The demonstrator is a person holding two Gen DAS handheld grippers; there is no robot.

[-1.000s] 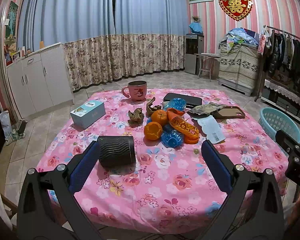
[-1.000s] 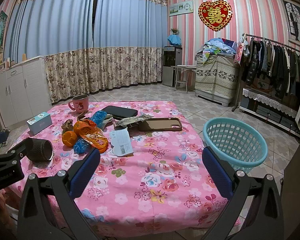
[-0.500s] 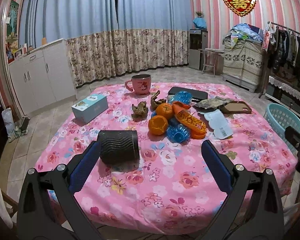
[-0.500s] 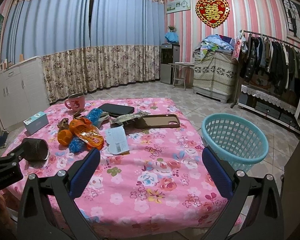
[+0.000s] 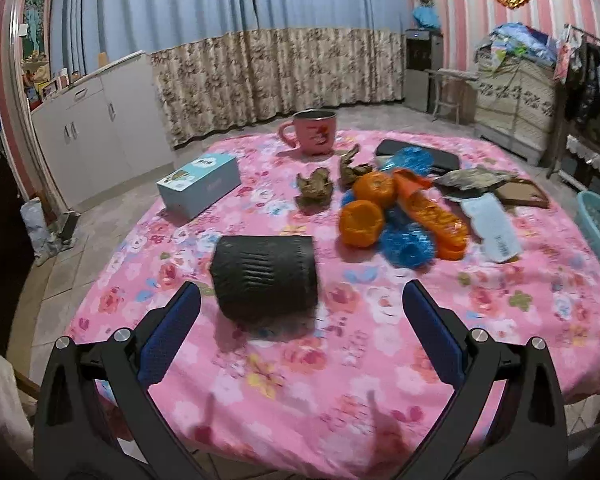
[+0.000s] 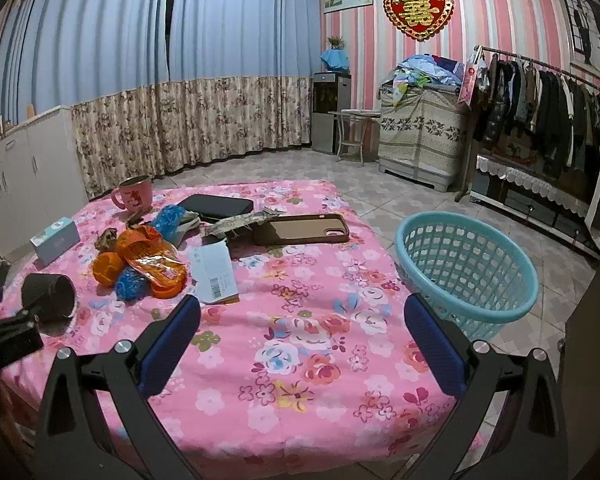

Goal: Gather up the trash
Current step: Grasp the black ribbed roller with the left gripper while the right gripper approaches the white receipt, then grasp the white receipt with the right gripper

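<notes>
Orange peels (image 5: 360, 222): two; blue wrappers (image 5: 406, 245): two; both grippers (image 5: 300, 312) (image 6: 302, 320) spread apart, empty.

Gold double-happiness character 囍 on the red heart ornament (image 6: 418, 10), striped wall. Barcode on white paper slip (image 6: 215, 270); its print illegible.

Ribbed matt black cylinder (image 5: 265, 276), glossy orange wrapper (image 5: 432, 216), perforated plastic basket (image 6: 466, 268)

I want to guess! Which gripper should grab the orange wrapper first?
Probably the left gripper: open, facing the trash pile, wrapper just ahead. The right gripper, also open, sits nearer the basket.
</notes>
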